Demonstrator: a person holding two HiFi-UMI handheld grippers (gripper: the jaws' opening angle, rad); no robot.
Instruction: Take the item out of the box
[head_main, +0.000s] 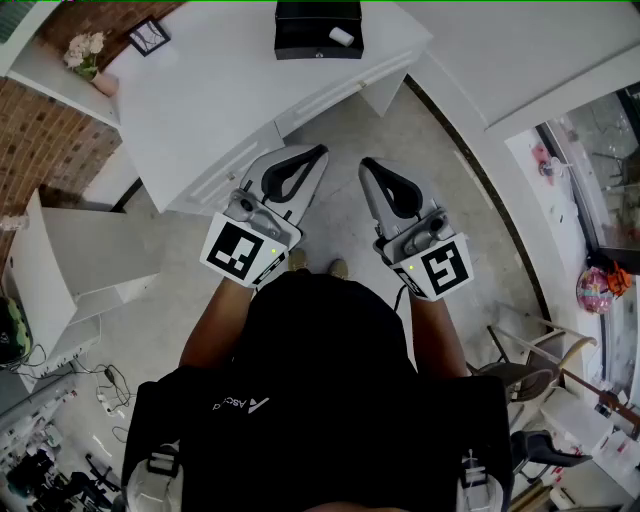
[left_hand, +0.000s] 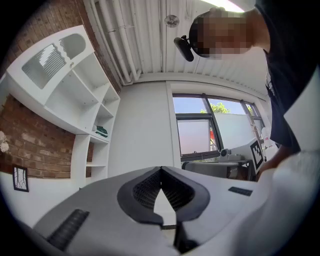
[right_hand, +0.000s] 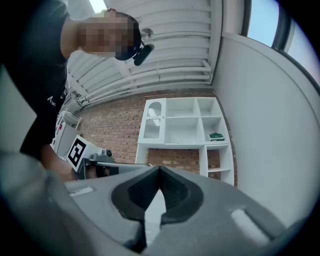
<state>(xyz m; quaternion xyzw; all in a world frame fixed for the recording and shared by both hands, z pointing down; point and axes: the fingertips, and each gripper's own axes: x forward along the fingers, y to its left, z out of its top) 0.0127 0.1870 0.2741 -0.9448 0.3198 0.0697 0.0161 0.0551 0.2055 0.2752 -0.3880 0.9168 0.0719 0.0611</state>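
While the person stands at a white table, the head view shows the black box on the table's far side, with the white item lying inside it. The left gripper and right gripper are held side by side in front of the person, above the floor by the table's near edge and well apart from the box. A small frame and flowers sit by the brick wall.

From the left gripper view, the left gripper has its jaws together, tips touching, with nothing between them; a white shelf and a window lie beyond.

From the right gripper view, the right gripper is likewise closed and empty, pointing toward a white shelf unit on the brick wall.
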